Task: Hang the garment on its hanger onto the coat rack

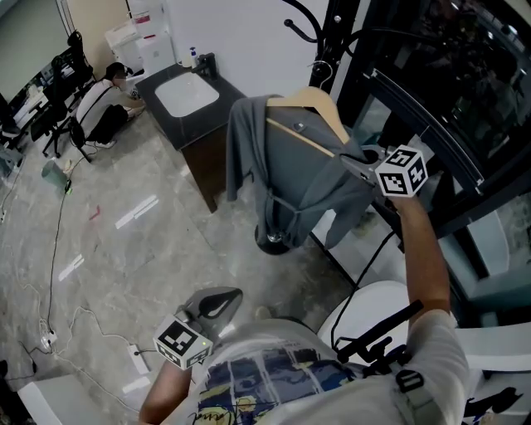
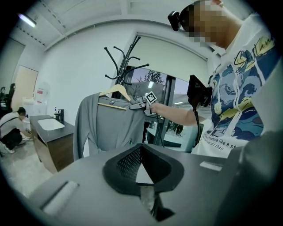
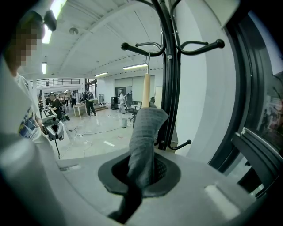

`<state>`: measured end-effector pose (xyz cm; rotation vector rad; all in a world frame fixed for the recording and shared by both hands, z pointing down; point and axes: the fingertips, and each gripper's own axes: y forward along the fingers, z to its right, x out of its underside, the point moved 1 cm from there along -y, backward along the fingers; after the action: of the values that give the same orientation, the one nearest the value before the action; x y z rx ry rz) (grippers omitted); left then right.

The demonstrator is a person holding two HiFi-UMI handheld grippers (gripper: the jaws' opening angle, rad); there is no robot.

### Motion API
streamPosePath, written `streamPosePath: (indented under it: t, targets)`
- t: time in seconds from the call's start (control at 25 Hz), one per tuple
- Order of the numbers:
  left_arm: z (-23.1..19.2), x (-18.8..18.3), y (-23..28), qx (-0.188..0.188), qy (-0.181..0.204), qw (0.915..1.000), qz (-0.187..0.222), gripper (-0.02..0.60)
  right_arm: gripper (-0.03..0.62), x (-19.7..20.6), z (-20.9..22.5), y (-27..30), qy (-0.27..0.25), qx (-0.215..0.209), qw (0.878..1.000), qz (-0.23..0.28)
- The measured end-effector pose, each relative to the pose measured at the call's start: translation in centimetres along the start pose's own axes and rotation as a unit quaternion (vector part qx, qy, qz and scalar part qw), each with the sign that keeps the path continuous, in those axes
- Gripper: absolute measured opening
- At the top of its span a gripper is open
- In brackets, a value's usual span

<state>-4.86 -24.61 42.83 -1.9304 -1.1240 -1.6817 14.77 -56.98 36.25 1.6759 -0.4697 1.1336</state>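
Note:
A grey garment (image 1: 290,174) hangs on a wooden hanger (image 1: 311,104) beside the black coat rack (image 1: 303,21). My right gripper (image 1: 348,159) is shut on the garment's shoulder at the hanger's end. In the right gripper view the grey fabric (image 3: 143,141) fills the jaws, and the hanger's metal hook (image 3: 148,57) sits at a rack arm (image 3: 141,45) next to the pole (image 3: 170,88). My left gripper (image 1: 217,303) is held low near my waist, away from the garment, shut with nothing in it. From there I see the garment (image 2: 110,123) and the right gripper (image 2: 137,106).
A dark cabinet with a white sink (image 1: 187,95) stands left of the rack. A person crouches on the floor (image 1: 108,104) at the far left. Cables (image 1: 58,332) trail over the tiles. A black-framed glass wall (image 1: 431,108) is close on the right, and a white seat (image 1: 373,311) is below it.

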Motion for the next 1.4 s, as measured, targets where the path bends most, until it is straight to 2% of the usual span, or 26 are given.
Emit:
streamPosePath:
  t: [0.24, 0.44, 0.56, 0.76, 0.88, 1.04, 1.24, 1.28, 1.4]
  targets:
    - [0.5, 0.4, -0.3, -0.002, -0.008, 1.0000, -0.006, 0.003, 0.014, 0.0, 0.2, 0.6, -0.003, 0.006, 1.000, 0.010]
    - [1.3, 0.6, -1.4, -0.003, -0.007, 0.9999, -0.007, 0.003, 0.059, 0.0, 0.2, 0.3, -0.027, 0.043, 0.999, 0.015]
    - [2.0, 1.3, -2.3, 0.000, -0.006, 1.0000, -0.006, 0.003, 0.133, -0.3, 0.2, -0.7, -0.028, 0.081, 0.996, 0.028]
    - [3.2, 2.5, -4.2, 0.011, -0.005, 0.9999, -0.009, 0.003, 0.198, -0.3, 0.0, -3.8, -0.021, 0.164, 0.985, 0.049]
    - [4.1, 3.1, -5.5, 0.022, 0.001, 0.9997, -0.009, 0.003, 0.209, 0.3, -1.1, -6.1, -0.019, 0.213, 0.975, 0.054]
    - [5.4, 3.9, -7.5, 0.034, 0.008, 0.9994, -0.007, 0.003, 0.209, 1.3, -5.0, -8.6, -0.009, 0.242, 0.968, 0.073]
    - [6.8, 5.0, -10.2, 0.049, 0.013, 0.9987, -0.007, 0.003, 0.185, 3.5, -12.7, -9.3, 0.000, 0.237, 0.968, 0.088]
    - [7.2, 5.3, -10.7, 0.052, 0.014, 0.9985, -0.008, 0.003, 0.176, 4.2, -14.6, -9.3, 0.002, 0.233, 0.969, 0.086]
    - [8.3, 6.2, -12.0, 0.066, 0.016, 0.9976, -0.011, 0.003, 0.087, 6.4, -20.2, -9.4, 0.000, 0.231, 0.970, 0.072]
